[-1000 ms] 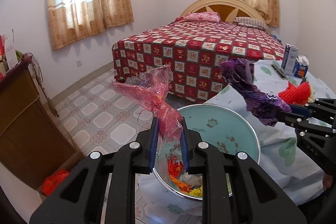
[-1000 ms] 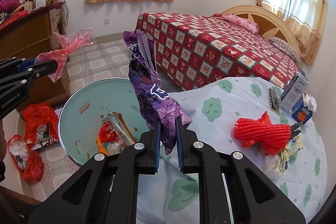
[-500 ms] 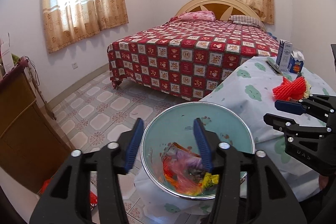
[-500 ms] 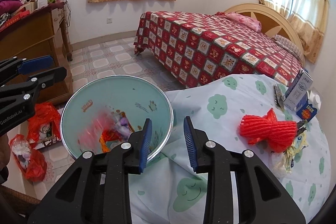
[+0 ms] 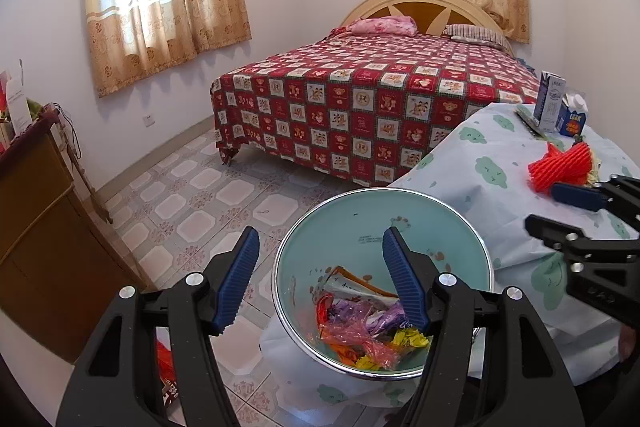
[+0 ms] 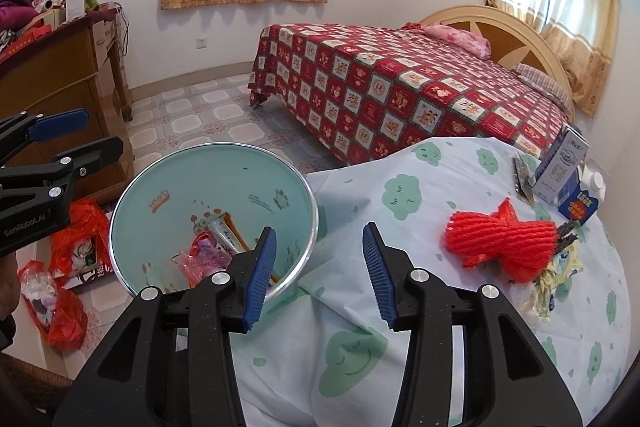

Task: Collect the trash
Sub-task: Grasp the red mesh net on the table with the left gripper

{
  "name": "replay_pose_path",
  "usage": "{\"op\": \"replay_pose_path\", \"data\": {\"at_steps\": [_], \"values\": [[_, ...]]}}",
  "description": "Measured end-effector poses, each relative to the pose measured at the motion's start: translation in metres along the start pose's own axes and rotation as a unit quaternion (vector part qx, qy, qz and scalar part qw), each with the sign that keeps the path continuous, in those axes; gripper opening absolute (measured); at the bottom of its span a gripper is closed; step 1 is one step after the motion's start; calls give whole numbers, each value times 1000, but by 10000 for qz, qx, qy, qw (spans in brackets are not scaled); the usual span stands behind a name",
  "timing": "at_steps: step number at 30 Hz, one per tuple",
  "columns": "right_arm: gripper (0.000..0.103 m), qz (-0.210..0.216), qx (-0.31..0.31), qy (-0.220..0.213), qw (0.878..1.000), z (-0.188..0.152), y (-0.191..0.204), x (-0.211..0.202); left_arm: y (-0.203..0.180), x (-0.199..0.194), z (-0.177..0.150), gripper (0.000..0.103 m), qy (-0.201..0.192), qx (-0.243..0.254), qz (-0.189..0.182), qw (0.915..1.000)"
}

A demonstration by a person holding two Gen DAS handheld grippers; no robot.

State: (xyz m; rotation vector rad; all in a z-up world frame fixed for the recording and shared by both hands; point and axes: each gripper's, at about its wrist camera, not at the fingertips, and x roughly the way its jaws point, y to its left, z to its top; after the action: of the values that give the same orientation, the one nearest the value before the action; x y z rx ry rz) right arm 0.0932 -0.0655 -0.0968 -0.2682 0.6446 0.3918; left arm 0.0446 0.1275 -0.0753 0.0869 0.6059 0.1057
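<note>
Both tools have just been opening over the bin and stand spread with nothing between the pads: left tool, right tool. The pink and purple wrappers lie in the bin, directly below us. We judge the red foam net next (ahead-right of the right tool, on the bench).

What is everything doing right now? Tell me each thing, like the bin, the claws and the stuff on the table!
Left gripper: fingers open, just been opening, nothing between them.
Right gripper: fingers open, just been opening, empty.
Round mint-green trash bin: upright, wrappers lying at its bottom.
Pink plastic bag: crumpled inside the bin.
Red foam fruit net: lying on the table, not yet collected.
Blue-and-white milk carton: standing upright on the table.
</note>
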Motion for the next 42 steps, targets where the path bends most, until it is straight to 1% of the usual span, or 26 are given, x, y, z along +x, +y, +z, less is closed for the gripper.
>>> {"op": "replay_pose_path", "data": {"at_steps": [5, 9, 11, 15, 18, 21, 25, 29, 31, 35, 37, 38, 40, 42], "values": [[47, -176, 244, -13, 9995, -18, -27, -17, -10, 8, -5, 65, 160, 97, -35, 9998], [49, -409, 721, -1, 9966, -39, -69, -33, -32, 14, -7, 65, 296, 276, -157, 9991], [52, -615, 962, -2, 9935, -50, -92, -42, -47, 15, -7, 65, 282, 420, -230, 9985], [53, -955, 1452, 27, 9848, -73, -135, -55, -78, 15, -3, 65, 241, 625, -376, 9970], [55, -1103, 1835, 15, 9768, -92, -167, -64, -106, 18, 4, 65, 196, 755, -528, 9956], [59, -1264, 2064, -1, 9703, -108, -190, -73, -135, 23, 11, 65, 166, 848, -727, 9936], [60, -1417, 2340, -13, 9618, -126, -216, -83, -180, 33, 19, 65, 128, 1075, -930, 9898], [61, -1479, 2619, -31, 9537, -141, -237, -88, -229, 49, 27, 65, 195, 1349, -1221, 9831], [62, -1491, 2675, -16, 9519, -146, -242, -88, -247, 59, 31, 65, 194, 1475, -1298, 9803], [64, -1470, 2780, -17, 9493, -151, -249, -89, -271, 84, 37, 65, 368, 1611, -1394, 9764], [65, -1452, 2790, -23, 9492, -151, -250, -88, -275, 94, 41, 65, 432, 1619, -1384, 9761], [65, -1443, 2795, -22, 9492, -151, -250, -87, -276, 99, 43, 65, 493, 1586, -1440, 9755], [65, -1418, 2790, -17, 9498, -151, -249, -85, -280, 104, 44, 54, 559, 1627, -1501, 9736], [66, -1404, 2770, -12, 9506, -150, -246, -82, -282, 109, 43, 26, 708, 1672, -1660, 9693]]}}
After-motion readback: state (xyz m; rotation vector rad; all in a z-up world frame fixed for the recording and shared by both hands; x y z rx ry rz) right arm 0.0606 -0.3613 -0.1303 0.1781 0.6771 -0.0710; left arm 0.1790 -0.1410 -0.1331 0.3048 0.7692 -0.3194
